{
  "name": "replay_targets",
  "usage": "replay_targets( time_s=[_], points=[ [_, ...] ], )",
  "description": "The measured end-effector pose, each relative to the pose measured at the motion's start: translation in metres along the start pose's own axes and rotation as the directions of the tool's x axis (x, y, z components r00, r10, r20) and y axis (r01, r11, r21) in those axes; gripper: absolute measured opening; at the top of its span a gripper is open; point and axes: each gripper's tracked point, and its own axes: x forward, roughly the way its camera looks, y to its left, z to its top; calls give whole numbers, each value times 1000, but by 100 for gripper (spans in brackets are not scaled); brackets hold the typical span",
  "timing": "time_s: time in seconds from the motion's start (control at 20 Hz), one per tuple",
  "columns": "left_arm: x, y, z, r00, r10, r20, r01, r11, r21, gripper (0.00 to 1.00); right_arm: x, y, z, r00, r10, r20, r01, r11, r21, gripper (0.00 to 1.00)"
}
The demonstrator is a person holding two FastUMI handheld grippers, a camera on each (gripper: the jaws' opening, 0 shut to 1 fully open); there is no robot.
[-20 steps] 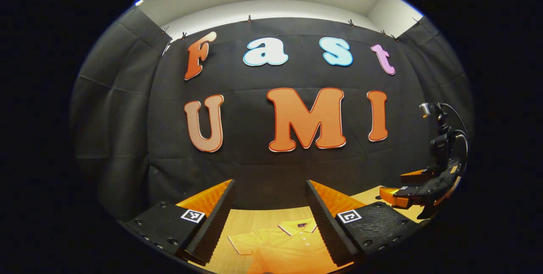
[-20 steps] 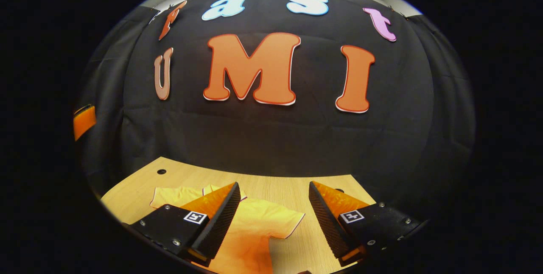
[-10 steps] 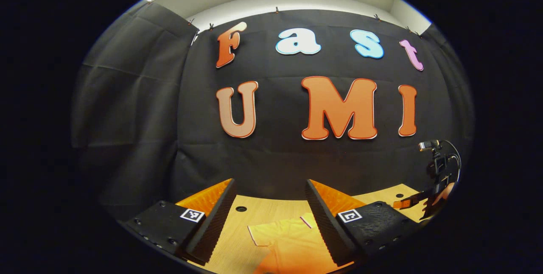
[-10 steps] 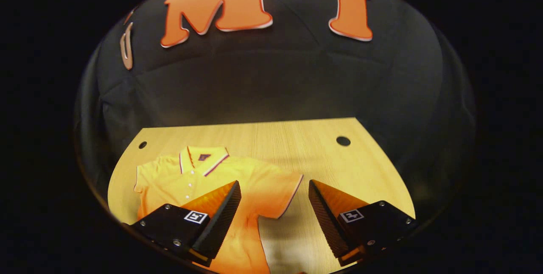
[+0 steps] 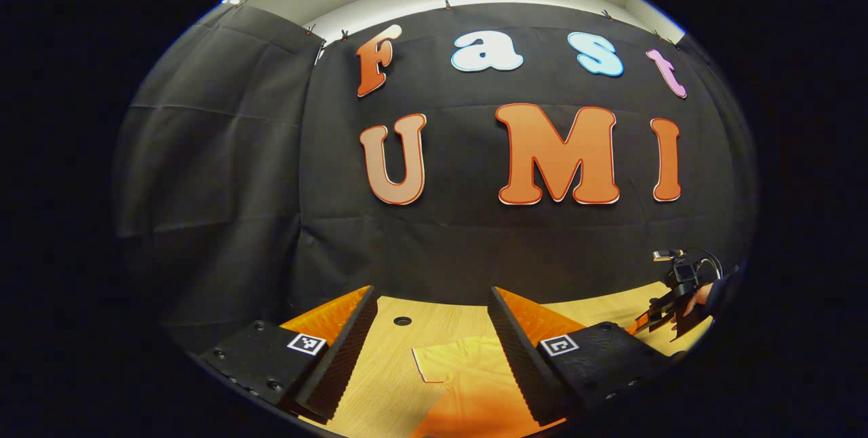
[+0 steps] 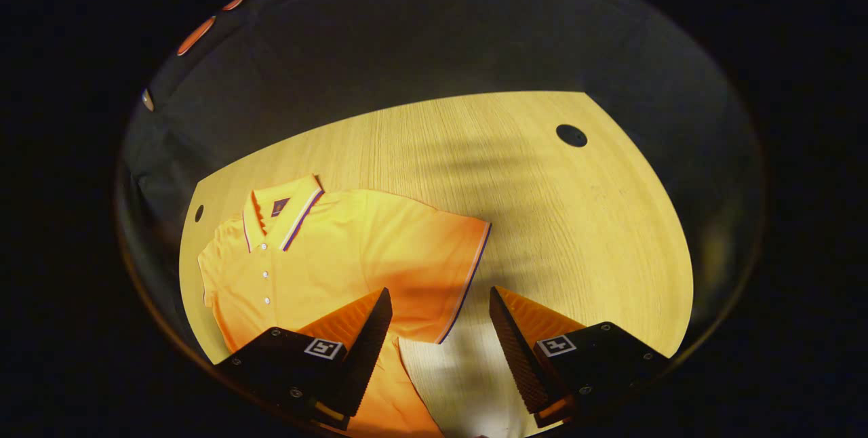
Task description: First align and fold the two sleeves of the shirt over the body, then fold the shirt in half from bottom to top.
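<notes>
An orange polo shirt (image 6: 339, 255) lies flat on the wooden table (image 6: 576, 221), collar toward the back wall. Its right sleeve (image 6: 447, 268) spreads outward with a striped cuff. My right gripper (image 6: 439, 306) hangs open above that cuff, holding nothing. In the left gripper view the shirt's other sleeve (image 5: 451, 363) lies spread on the table (image 5: 393, 370). My left gripper (image 5: 432, 326) hovers open above it with nothing between its fingers. The right gripper (image 5: 661, 316), with a hand on it, shows far right in the left gripper view.
Round holes (image 6: 571, 135) (image 6: 199, 213) (image 5: 402, 321) sit in the tabletop near its back corners. The black cloth wall (image 5: 475, 248) stands close behind the table. Bare wood lies to the right of the shirt (image 6: 576, 255).
The right gripper has tipped downward and come in over the right sleeve's cuff. The left gripper has shifted left, so the left sleeve now sits between its fingers. Both stay open.
</notes>
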Motion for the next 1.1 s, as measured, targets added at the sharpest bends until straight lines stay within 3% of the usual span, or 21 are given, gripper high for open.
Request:
replay_targets(
  time_s=[0.2, 0.55, 0.7, 0.9, 0.95, 1.05, 1.1],
  points=[
    [3, 10, -13, 999, 19, -40, -20, 1000, -17, 99, 26, -4, -1, 995, -25, -99, 31, 997, 64, 86],
    [10, 19, -28, 994, 45, -97, -47, 999, -21, 99, 51, -6, 1, 983, -94, -155, 102, 994, 42, 78],
    [12, 17, -28, 994, 43, -102, -44, 999, -15, 99, 59, -1, 0, 978, -107, -179, 114, 993, 31, 70],
    [16, 17, -37, 991, 39, -128, -42, 999, -22, 99, 60, 5, 9, 987, -96, -132, 99, 995, 16, 42],
    [15, 18, -38, 991, 39, -127, -41, 999, -17, 99, 59, 8, 9, 987, -89, -130, 91, 996, 10, 23],
    [16, 21, -32, 993, 40, -108, -42, 999, -17, 99, 54, 21, 8, 988, 3, -153, 7, 998, 64, 11],
    [16, 22, -32, 994, 39, -107, -42, 999, -19, 99, 51, 23, 10, 989, 13, -145, 0, 996, 89, 10]
  ],
)
